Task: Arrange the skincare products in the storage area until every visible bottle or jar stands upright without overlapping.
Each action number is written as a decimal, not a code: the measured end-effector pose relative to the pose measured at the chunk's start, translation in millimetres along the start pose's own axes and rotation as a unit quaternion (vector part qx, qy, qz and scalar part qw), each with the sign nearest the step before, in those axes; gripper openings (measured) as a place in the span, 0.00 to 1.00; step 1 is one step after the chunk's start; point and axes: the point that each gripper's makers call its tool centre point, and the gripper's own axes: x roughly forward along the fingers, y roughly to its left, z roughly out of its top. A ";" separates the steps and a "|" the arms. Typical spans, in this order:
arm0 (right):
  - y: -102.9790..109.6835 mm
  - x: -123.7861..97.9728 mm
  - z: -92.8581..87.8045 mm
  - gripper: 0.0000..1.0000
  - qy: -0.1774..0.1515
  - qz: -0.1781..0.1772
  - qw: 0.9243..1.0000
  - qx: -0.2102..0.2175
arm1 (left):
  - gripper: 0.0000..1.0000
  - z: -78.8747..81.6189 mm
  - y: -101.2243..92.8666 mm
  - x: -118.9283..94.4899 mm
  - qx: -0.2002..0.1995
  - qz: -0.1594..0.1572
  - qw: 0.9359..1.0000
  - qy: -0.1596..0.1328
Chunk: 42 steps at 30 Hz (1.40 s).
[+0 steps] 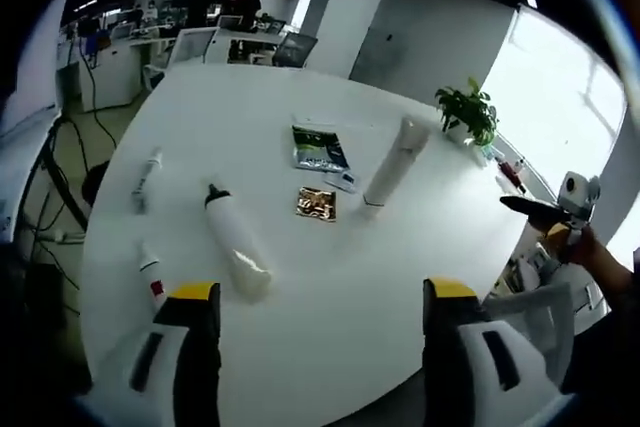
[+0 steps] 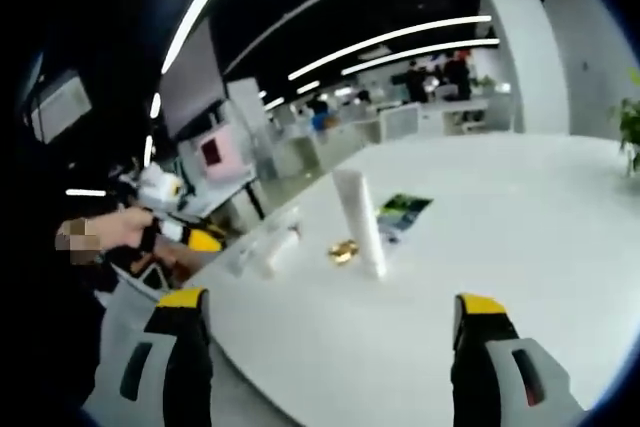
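Both grippers (left (image 1: 318, 347), right (image 2: 325, 352)) spread, empty. White bottle (image 1: 238, 244) lies flat on table (image 1: 250, 117); approach square, grip mid-body, tip upright clear of tall tube (image 1: 396, 162).

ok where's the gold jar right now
In the left gripper view the gold jar sits mid-table, between the lying white bottle and the tall white tube.

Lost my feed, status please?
Left gripper and right gripper open, empty. White bottle and tall tube lying flat on the table. Nothing blocking.
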 end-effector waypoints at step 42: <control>-32.8 6.7 -14.3 0.99 0.024 -0.031 0.998 0.039 | 0.67 -3.3 58.1 67.5 -0.042 0.058 0.995 0.069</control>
